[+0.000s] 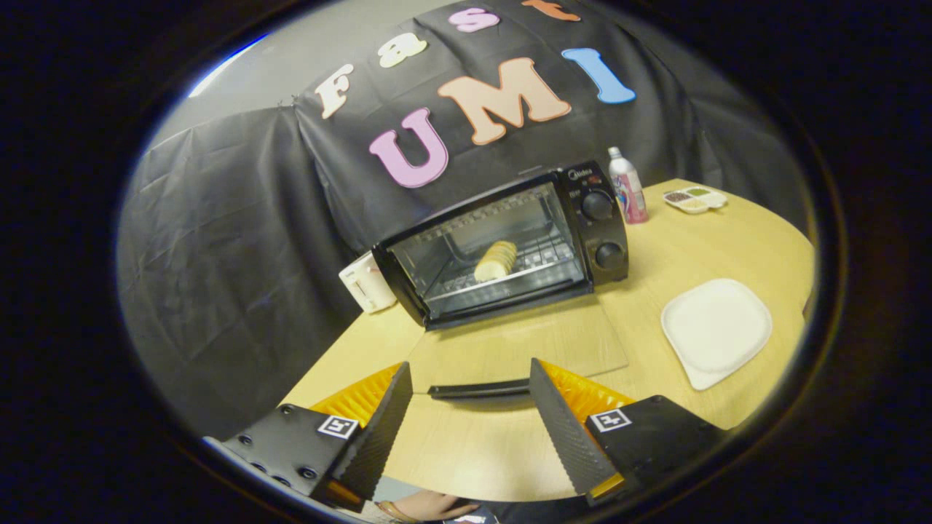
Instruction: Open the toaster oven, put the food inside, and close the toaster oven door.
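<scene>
On the table's far side, against the black cloth wall, stands the toaster oven (510, 244). Its door (520, 342) is folded fully down and lies flat on the table (699, 247), glass facing up. Door handle (479, 390) is at the near edge of the door.

Food: a pale bread roll (496, 260) sits on the wire rack (510, 280) inside the oven, about mid-cavity. Two knobs (603, 229) are stacked on the oven's right-hand panel.

Gripper (470, 422): fingers spread wide, nothing between them but bare table and the handle. The handle lies crosswise in the gap near the fingertips (397, 397); its right end meets the right finger, but actual contact cannot be judged. Left end is apart from the left finger.

Other items:
- white plate (717, 327), bare, near the table's right edge, to the right of the door
- bottle (628, 188), upright, just right of the oven at the back
- small divided dish (695, 198) toward the far right corner
- white appliance (366, 282) touching or just beside the oven's left end
</scene>
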`<state>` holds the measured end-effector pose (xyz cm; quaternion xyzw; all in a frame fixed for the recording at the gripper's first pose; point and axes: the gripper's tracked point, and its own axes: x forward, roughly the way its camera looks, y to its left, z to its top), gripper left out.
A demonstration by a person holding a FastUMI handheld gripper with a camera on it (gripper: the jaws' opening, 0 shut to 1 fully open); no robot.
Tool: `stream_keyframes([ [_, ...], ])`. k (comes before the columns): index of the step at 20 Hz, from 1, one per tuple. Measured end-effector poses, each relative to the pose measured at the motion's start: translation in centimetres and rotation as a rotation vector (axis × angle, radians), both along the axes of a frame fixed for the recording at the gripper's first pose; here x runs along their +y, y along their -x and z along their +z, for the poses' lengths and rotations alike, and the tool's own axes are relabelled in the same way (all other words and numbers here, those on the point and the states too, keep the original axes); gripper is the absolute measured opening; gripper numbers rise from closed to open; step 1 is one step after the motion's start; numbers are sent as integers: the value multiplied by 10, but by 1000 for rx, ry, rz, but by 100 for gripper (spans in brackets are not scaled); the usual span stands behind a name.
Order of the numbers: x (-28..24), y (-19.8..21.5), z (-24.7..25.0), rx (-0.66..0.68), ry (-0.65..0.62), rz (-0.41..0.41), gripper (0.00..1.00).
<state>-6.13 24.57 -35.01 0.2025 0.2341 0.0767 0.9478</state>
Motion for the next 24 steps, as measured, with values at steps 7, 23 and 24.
stream_keyframes([
  [7,10,19,-49,106,107,46,99],
  [23,12,-10,-79,146,189,-9,98],
  [24,12,-10,-79,146,190,-9,98],
])
